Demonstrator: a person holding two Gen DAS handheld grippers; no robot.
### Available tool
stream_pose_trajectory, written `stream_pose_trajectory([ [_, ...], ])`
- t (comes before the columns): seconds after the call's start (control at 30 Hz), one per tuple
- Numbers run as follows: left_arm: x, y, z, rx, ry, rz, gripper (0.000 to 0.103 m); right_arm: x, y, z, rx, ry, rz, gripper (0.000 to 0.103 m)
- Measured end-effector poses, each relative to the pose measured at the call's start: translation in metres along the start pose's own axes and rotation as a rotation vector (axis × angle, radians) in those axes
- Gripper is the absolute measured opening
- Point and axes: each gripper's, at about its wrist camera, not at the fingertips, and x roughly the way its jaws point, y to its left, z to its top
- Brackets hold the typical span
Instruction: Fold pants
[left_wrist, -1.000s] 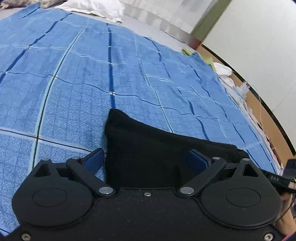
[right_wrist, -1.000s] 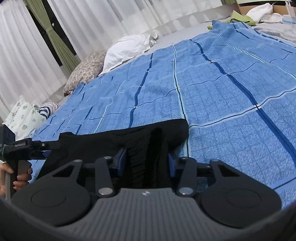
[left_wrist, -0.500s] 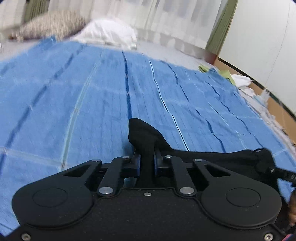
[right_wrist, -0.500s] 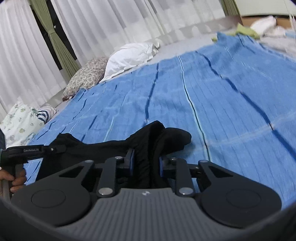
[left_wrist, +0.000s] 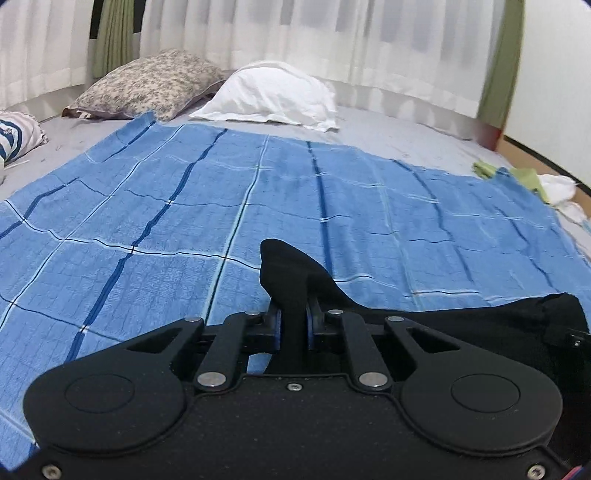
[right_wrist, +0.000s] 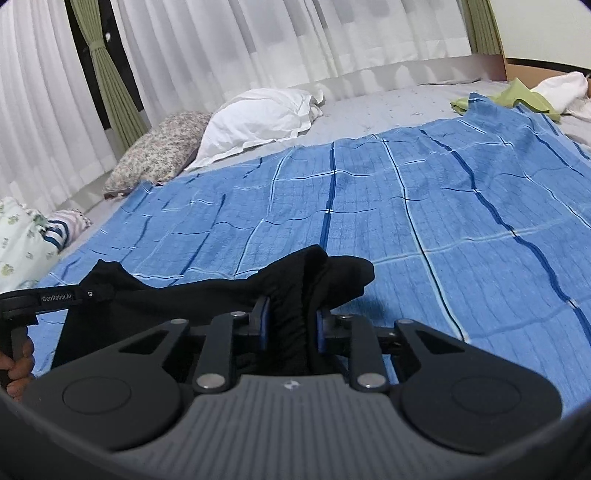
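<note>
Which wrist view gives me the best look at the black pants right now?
The right wrist view: the black pants stretch from the right gripper across to the left gripper, both clamped on fabric. The left wrist view shows only a pinched peak and a dark band running right.

Left gripper (left_wrist: 294, 328): I have its jaws pinched on black pants (left_wrist: 291, 273).
Right gripper (right_wrist: 290, 328): my jaws clamp bunched pants fabric.

"GenRobot.AI" on left tongs (right_wrist: 55, 297)
</note>
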Motion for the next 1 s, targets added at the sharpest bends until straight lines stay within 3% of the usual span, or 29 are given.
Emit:
stream_pose_trajectory([
  [0.27,0.031,0.005,-0.015,0.032,0.019,0.031,0.018,0.017,-0.002,-0.010,-0.034,0.017,-0.035,0.030],
  [0.3,0.031,0.004,-0.017,0.044,0.019,0.036,0.022,0.018,-0.002,-0.011,-0.036,0.018,-0.041,0.034],
  [0.37,0.032,0.000,-0.020,0.071,0.023,0.055,0.031,0.017,-0.001,-0.013,-0.047,0.014,-0.068,0.059],
  [0.47,0.025,-0.003,-0.022,0.092,0.018,0.083,0.050,0.007,0.001,-0.017,-0.054,0.001,-0.093,0.073],
  [0.6,0.008,-0.007,-0.031,0.113,0.024,0.094,0.070,-0.018,0.009,-0.022,-0.090,-0.037,-0.139,0.077],
  [0.7,-0.014,-0.009,-0.040,0.113,0.020,0.073,0.077,-0.041,0.017,-0.028,-0.118,-0.068,-0.154,0.083],
  [1.0,-0.094,-0.024,-0.083,0.129,0.003,-0.023,0.085,-0.100,0.041,-0.071,-0.105,-0.069,-0.186,0.089],
])
